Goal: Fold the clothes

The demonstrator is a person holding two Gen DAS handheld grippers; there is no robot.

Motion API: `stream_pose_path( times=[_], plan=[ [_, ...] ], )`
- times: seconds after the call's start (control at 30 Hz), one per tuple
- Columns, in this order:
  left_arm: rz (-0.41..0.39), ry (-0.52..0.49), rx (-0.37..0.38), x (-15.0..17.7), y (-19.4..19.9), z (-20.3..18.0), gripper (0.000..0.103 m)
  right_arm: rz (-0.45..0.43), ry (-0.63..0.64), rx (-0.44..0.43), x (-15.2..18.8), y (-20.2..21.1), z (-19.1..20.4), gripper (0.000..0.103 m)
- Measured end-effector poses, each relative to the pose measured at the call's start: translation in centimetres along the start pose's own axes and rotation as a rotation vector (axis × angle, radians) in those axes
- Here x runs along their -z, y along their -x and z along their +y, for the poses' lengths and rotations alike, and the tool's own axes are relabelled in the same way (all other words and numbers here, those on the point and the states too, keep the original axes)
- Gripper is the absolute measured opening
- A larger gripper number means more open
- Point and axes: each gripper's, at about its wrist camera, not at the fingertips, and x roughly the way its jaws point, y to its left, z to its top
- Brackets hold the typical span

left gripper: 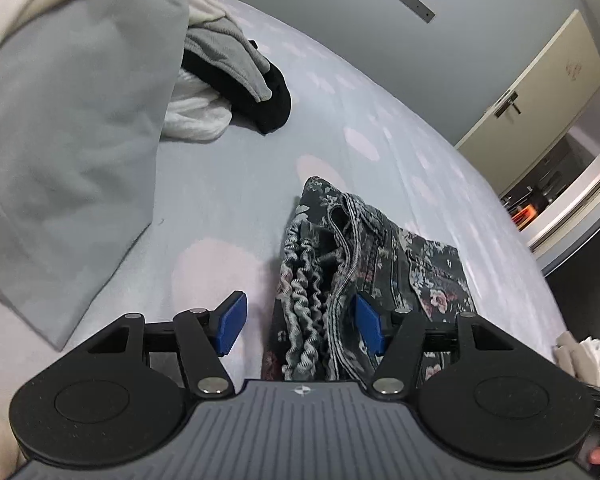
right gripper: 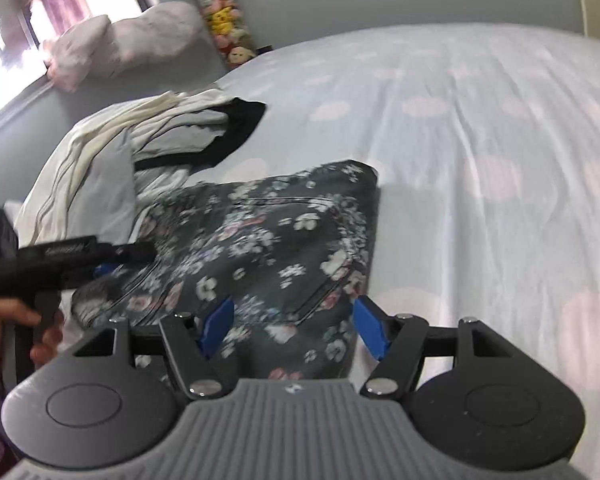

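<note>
A dark floral garment [left gripper: 364,264] with a gathered elastic waistband lies folded on the pale bed sheet [left gripper: 228,184]. My left gripper [left gripper: 300,322] is open, its blue pads on either side of the waistband edge. In the right wrist view the same floral garment [right gripper: 268,240] lies flat ahead. My right gripper [right gripper: 296,326] is open, its jaws astride the garment's near right corner. The left gripper's black body [right gripper: 60,260] shows at the garment's left edge.
A heap of clothes, grey [left gripper: 72,120], cream, white and black [left gripper: 260,96], lies to the left on the bed, and also shows in the right wrist view [right gripper: 112,148]. A pillow [right gripper: 124,44] and plush toys lie by the far wall. A door [left gripper: 540,88] stands at the right.
</note>
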Motion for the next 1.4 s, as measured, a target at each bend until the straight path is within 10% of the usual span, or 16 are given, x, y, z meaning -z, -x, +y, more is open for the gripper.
stream_pose_path(
  times=[0.47,0.8,1.4],
  plan=[
    [-0.005,-0.015,0.128,-1.6,-2.8,0.8,0.053,-0.007,-0.151,-0.152,-1.1,-4.9,-4.6,0.070],
    [-0.041,-0.036,0.121,-1.2,-2.4,-0.2,0.028,-0.021,-0.366,-0.338,-1.0,-6.2,-8.4,0.022],
    [-0.223,-0.175,0.152,-3.0,5.3,-10.8,0.022,-0.255,-0.215,-0.362,-5.9,5.0,-4.5,0.013]
  ],
)
